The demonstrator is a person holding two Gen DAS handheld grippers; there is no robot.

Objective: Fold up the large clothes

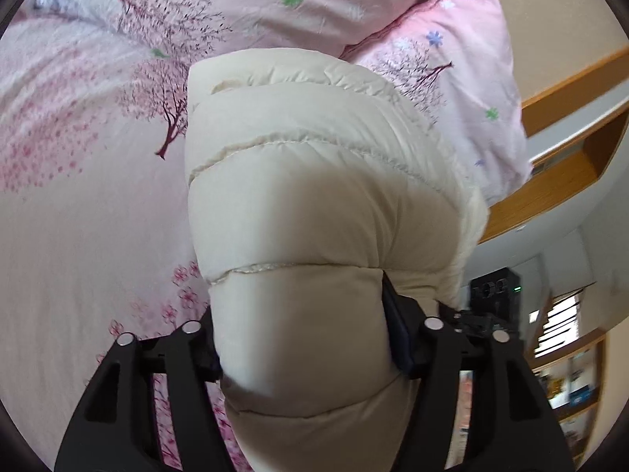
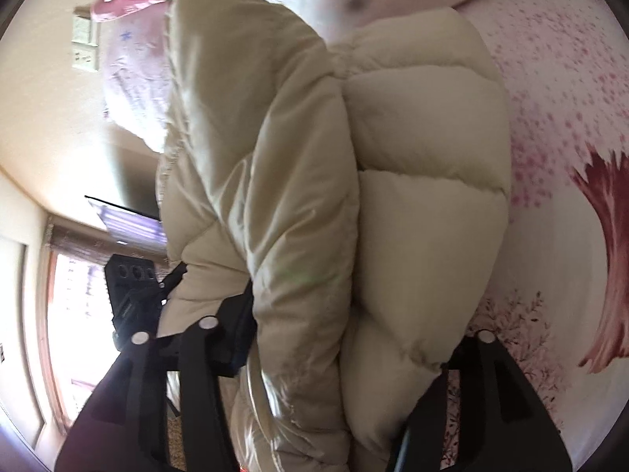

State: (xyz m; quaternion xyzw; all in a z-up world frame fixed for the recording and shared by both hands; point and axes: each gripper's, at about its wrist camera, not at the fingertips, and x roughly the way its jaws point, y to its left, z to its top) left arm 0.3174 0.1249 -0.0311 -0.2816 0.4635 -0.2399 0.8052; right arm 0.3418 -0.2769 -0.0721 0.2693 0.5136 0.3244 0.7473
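Note:
A cream quilted puffer jacket fills the middle of the left wrist view, held up over a pink floral bed. My left gripper is shut on a padded fold of it, its black fingers pressing in on both sides. In the right wrist view the same jacket hangs bunched in thick folds. My right gripper is shut on it; the left finger shows, the right one is mostly hidden by padding.
A pink cherry-blossom bedsheet lies below. A pink pillow sits at the bed's head by a wooden headboard. A black device, shelves and a window stand beyond the bed.

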